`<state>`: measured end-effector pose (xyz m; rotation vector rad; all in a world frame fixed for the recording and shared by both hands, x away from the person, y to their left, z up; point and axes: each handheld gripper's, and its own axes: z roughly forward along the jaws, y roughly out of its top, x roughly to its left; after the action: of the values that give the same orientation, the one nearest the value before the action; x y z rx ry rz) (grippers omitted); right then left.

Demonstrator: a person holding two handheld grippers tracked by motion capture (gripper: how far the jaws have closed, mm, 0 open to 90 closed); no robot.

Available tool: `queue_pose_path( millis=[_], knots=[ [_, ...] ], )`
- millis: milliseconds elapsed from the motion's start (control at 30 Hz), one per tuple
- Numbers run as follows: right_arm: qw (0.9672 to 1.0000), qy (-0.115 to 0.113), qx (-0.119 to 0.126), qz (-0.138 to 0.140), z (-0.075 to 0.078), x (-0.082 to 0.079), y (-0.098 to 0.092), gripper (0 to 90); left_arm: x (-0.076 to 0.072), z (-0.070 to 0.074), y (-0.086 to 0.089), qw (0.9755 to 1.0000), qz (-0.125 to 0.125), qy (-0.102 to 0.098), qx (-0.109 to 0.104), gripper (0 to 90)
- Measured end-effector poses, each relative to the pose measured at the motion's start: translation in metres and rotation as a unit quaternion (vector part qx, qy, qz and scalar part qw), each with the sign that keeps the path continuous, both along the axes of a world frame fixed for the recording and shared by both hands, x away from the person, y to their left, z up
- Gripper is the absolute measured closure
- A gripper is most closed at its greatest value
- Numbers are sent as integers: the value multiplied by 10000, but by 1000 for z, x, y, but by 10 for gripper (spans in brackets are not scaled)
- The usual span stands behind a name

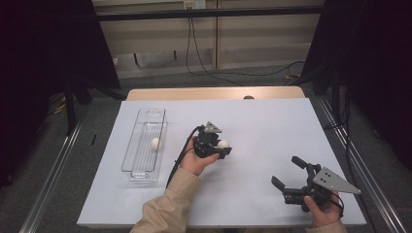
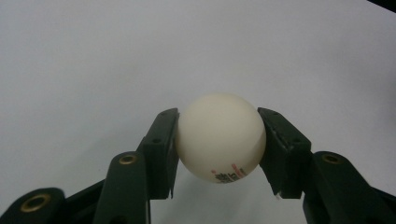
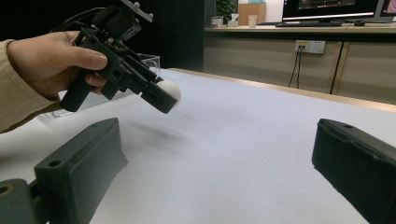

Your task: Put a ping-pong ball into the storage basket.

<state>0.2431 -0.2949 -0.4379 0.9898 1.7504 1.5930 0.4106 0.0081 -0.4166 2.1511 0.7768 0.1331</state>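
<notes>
A white ping-pong ball with red and black print is clamped between the two black jaws of my left gripper. In the high view that left gripper hovers over the middle of the white table sheet with the ball at its tip. The right gripper view catches it from the side, lifted off the sheet, ball showing past the jaw. My right gripper rests low at the front right, jaws spread wide with nothing between them. A second white ball lies inside the clear bin.
The clear plastic bin stands lengthwise on the left part of the sheet. A wooden table edge runs along the back. Black frame rails flank both sides, and cables lie on the floor behind.
</notes>
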Motion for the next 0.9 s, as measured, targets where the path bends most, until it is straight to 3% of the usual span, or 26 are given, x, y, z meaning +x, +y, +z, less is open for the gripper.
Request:
queue_pose_path(
  millis=[900],
  knots=[
    [10000,22,10,-6,0,-1,-2,16,4,8,14,9997,198,140,-83,510]
  ],
)
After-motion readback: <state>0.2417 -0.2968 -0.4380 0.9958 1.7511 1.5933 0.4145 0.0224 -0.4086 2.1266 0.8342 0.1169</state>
